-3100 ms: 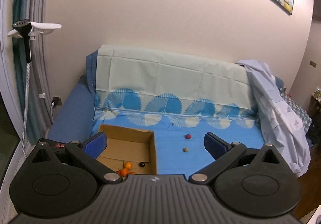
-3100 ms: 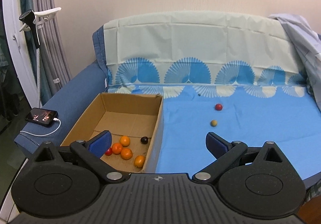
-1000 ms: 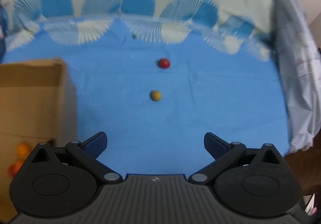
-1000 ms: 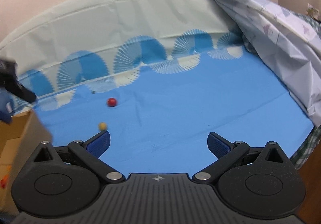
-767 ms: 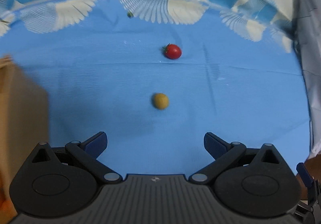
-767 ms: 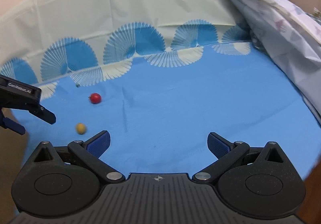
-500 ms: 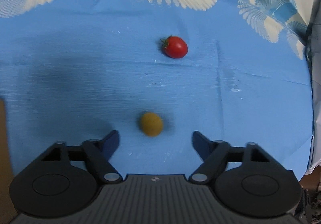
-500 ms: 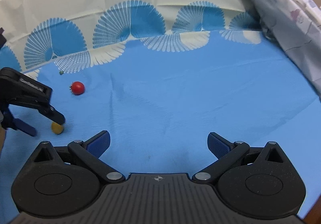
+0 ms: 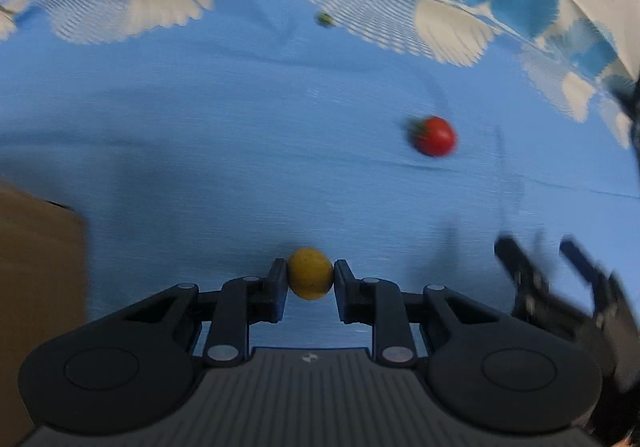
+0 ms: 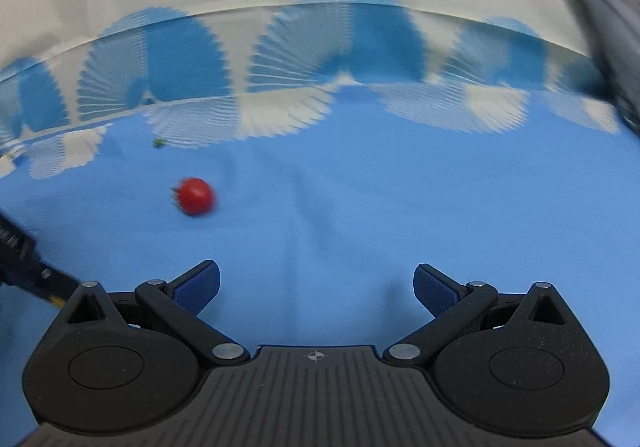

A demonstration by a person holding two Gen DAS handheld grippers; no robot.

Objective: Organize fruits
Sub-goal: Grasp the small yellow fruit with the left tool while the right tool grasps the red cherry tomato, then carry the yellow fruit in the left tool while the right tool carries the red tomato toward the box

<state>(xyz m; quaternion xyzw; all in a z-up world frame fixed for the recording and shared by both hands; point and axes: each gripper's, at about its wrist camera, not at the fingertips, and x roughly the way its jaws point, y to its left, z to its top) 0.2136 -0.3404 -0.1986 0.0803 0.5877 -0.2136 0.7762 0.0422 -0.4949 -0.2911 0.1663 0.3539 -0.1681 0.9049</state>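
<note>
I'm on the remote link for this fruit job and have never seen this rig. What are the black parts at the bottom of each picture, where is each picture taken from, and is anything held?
No robot arm here: a person carries a two-finger hand-held gripper in each hand, with a fisheye camera on each one looking forward along its fingers. The black parts at the bottom are that gripper's own body and fingers.

The left wrist view shows the left hand-held gripper shut on a small yellow fruit, pads pressing both its sides, just above the blue sheet. A red tomato lies loose farther off, and a cardboard box corner shows at the left edge.

The right wrist view shows the right hand-held gripper open and empty over the same sheet, with the tomato ahead to its left. A tiny green scrap lies near the fan pattern.
</note>
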